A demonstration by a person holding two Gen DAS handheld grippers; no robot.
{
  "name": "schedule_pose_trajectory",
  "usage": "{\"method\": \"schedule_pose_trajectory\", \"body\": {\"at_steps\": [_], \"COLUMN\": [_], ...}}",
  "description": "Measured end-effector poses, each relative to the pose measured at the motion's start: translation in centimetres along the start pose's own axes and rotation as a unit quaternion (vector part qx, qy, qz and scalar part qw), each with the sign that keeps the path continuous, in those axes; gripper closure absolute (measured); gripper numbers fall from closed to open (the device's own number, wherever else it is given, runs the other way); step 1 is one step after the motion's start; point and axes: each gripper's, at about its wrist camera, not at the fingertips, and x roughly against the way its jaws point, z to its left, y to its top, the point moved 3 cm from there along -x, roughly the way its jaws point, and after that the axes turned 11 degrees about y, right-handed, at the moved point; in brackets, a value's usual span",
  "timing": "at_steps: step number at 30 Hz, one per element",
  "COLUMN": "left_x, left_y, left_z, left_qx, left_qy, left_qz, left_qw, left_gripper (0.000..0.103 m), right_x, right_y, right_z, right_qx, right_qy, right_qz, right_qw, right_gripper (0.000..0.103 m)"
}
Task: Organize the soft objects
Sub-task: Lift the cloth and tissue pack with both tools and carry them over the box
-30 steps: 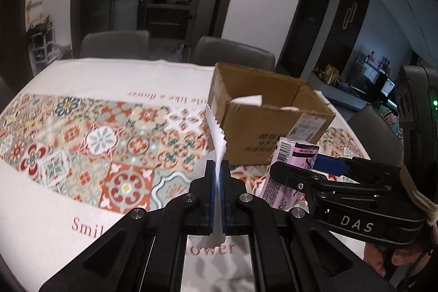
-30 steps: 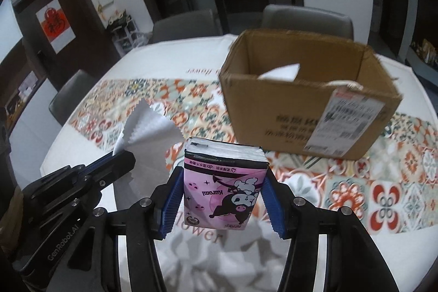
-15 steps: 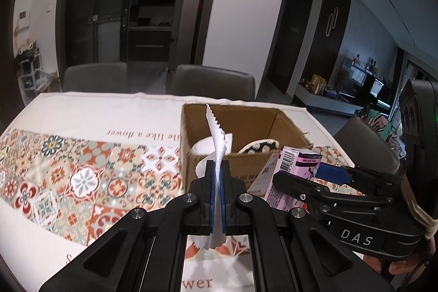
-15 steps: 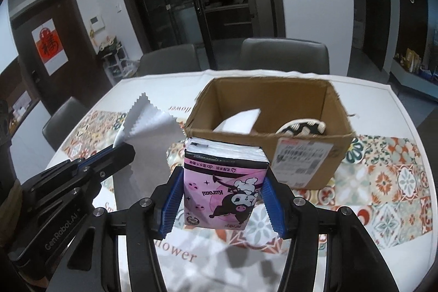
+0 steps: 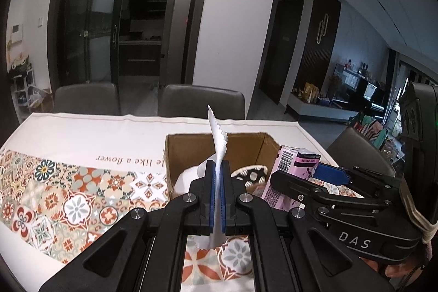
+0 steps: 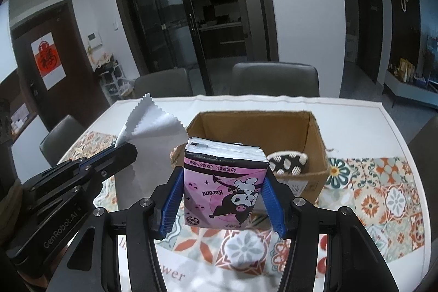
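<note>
My left gripper (image 5: 218, 168) is shut on a thin white cloth (image 5: 218, 138) with zigzag edges, which stands upright between its blue pads; the same cloth (image 6: 149, 125) shows at the left of the right wrist view. My right gripper (image 6: 223, 188) is shut on a pink tissue pack (image 6: 224, 185) with a cartoon print, also seen as the pink pack (image 5: 294, 164) at the right of the left wrist view. Both are held above the table, just in front of an open cardboard box (image 6: 314, 127) (image 5: 175, 155) that holds a black-and-white spotted soft item (image 6: 287, 162).
The table wears a white cloth with a patterned tile runner (image 5: 68, 199) (image 6: 383, 193). Grey chairs (image 6: 273, 78) stand along the far side, another chair (image 6: 60, 138) at the left. Inside the box, a white roll-like item (image 5: 191, 177) lies near its front wall.
Both grippers have risen and come closer to the box with their loads. The box's inside and the spotted item in it have come into view.
</note>
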Motion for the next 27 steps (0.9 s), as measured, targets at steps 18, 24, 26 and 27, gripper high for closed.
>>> {"method": "schedule_pose_trajectory", "body": {"at_steps": [18, 24, 26, 27], "left_x": [-5.6, -8.7, -9.6, -9.8], "left_y": [3.5, 3.1, 2.8, 2.6], "left_z": [-1.5, -2.0, -2.3, -2.5], "left_qx": [-0.019, -0.025, -0.027, -0.028], "left_qy": [-0.013, -0.011, -0.012, -0.012], "left_qz": [-0.003, 0.023, 0.033, 0.037], "left_qw": [0.9997, 0.9994, 0.999, 0.9988], "left_gripper": [0.098, 0.098, 0.098, 0.098], "right_x": [-2.7, -5.3, -6.1, -6.5], "right_y": [4.2, 4.4, 4.4, 4.3], "right_z": [-3.0, -5.4, -6.0, -6.3], "right_qx": [0.007, -0.002, -0.004, -0.005], "right_qy": [-0.02, -0.034, -0.039, -0.04], "right_qz": [-0.018, 0.005, 0.013, 0.02], "right_qw": [1.0, 0.999, 0.999, 0.999], "right_gripper": [0.047, 0.047, 0.047, 0.047]}}
